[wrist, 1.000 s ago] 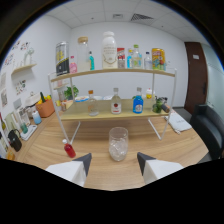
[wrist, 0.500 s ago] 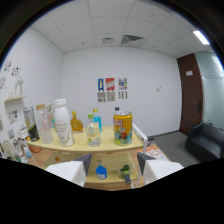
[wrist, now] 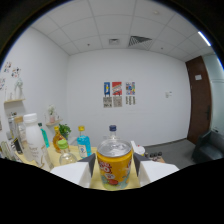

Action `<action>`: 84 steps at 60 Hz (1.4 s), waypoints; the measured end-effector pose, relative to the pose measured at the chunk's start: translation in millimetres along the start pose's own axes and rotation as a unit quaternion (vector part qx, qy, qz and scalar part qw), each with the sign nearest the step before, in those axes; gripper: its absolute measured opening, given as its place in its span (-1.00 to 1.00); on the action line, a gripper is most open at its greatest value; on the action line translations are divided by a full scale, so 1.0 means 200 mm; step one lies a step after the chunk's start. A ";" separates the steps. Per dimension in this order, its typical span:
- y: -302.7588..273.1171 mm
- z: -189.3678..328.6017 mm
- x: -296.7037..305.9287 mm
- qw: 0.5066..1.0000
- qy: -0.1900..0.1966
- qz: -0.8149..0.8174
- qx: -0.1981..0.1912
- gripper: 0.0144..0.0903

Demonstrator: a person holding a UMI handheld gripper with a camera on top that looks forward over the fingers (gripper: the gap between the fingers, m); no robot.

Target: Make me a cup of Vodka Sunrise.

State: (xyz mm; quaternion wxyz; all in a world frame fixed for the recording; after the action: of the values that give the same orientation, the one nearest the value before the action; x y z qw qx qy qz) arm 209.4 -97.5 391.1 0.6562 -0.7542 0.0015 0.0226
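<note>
A yellow-orange juice can [wrist: 115, 167] with a silver top stands upright between my two fingers, on the top shelf among the bottles. My gripper [wrist: 115, 161] is open, with a white finger [wrist: 75, 172] to the can's left and another close on its right. Whether the pads touch the can, I cannot tell. Right behind the can rises a clear bottle with a blue cap [wrist: 113, 131]. The can's base is hidden below the fingers.
Left of the can stand a blue bottle [wrist: 83, 144], a small green-capped bottle [wrist: 65, 152], an orange bottle [wrist: 59, 138] and a tall white bottle [wrist: 32, 142]. Posters [wrist: 119, 94] hang on the far wall. A brown door [wrist: 202, 105] is at the right.
The view rose from the table and glass to the top shelf, then closed in on the can, which now stands between the fingers instead of ahead of them.
</note>
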 end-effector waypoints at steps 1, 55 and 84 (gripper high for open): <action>0.00 0.00 0.00 1.000 -0.001 -0.001 0.000 0.38; 0.20 -0.54 -0.23 0.998 0.026 0.053 -0.004 -0.03; 1.14 -0.43 -0.40 0.989 0.053 -0.049 -0.132 -0.03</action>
State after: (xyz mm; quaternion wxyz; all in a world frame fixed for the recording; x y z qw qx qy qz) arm 124.4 -215.6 180.9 0.5500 -0.8337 -0.0037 -0.0494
